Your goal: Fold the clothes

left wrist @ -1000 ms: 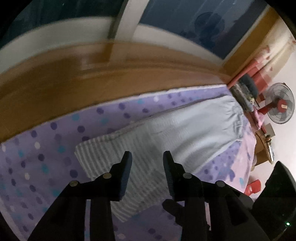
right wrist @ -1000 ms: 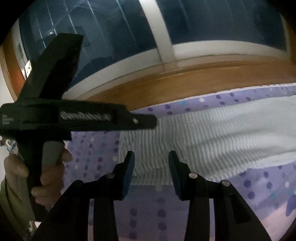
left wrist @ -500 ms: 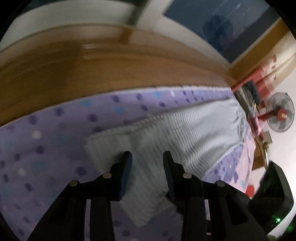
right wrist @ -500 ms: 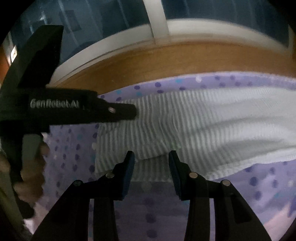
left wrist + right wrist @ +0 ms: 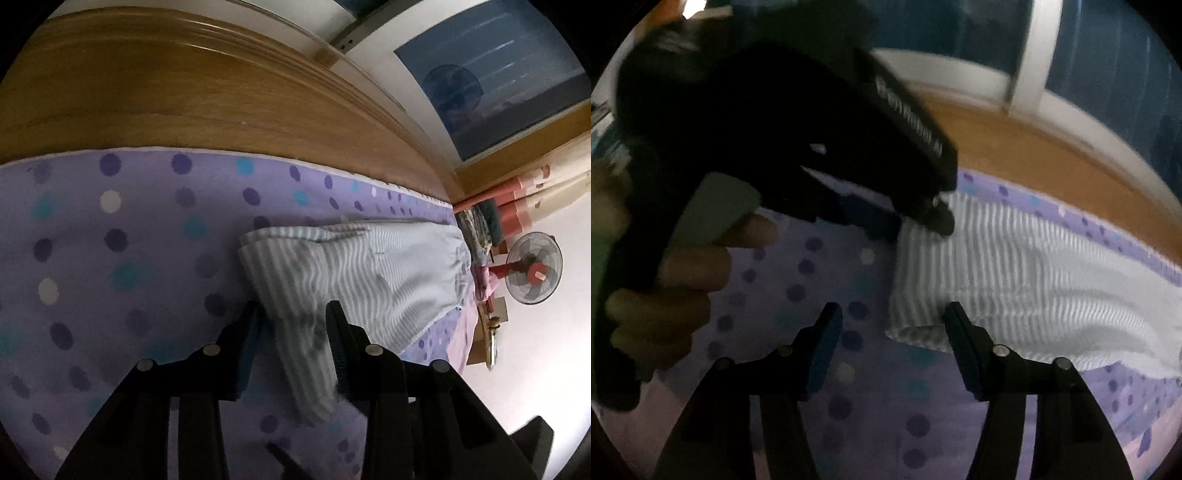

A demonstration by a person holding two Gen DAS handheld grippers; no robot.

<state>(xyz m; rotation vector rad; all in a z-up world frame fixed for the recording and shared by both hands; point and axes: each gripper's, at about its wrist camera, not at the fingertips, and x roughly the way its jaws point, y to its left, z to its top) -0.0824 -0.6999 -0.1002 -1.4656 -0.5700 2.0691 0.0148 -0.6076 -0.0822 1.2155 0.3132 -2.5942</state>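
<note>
A person's hand (image 5: 665, 280) at far left grips the left gripper (image 5: 291, 332), whose jaws straddle the near end of a striped garment (image 5: 369, 273) lying on a purple polka-dot bed sheet (image 5: 110, 240). In the left wrist view the cloth runs between the two pads with a gap showing on either side, so the jaws look released rather than clenched. To its right, the right gripper (image 5: 892, 325) hangs over the garment's near corner, its jaws opening, with only the folded corner edge showing between them and nothing gripped. The garment stretches away rightward along the bed, parallel to the wooden headboard (image 5: 184, 92); a standing fan (image 5: 533, 267) sits at the far right beyond the bed's end.

The risk from here, as it appears, is an uneven pick-up. The end is already layered, and jaws closing on the top layer alone would peel the fold apart. The right jaws sit near the very corner, so a shallow bite could slip off as the cloth is raised. If either gripper also catches the sheet beneath, the bedding would lift with the garment.

Compared with a second ago, both grippers have dropped closer to the cloth and rolled. The garment's end now fills the gap between the left jaws, where it earlier lay ahead of them. The right jaws stand visibly wider, and the left tool crowds much more of the right wrist view.
</note>
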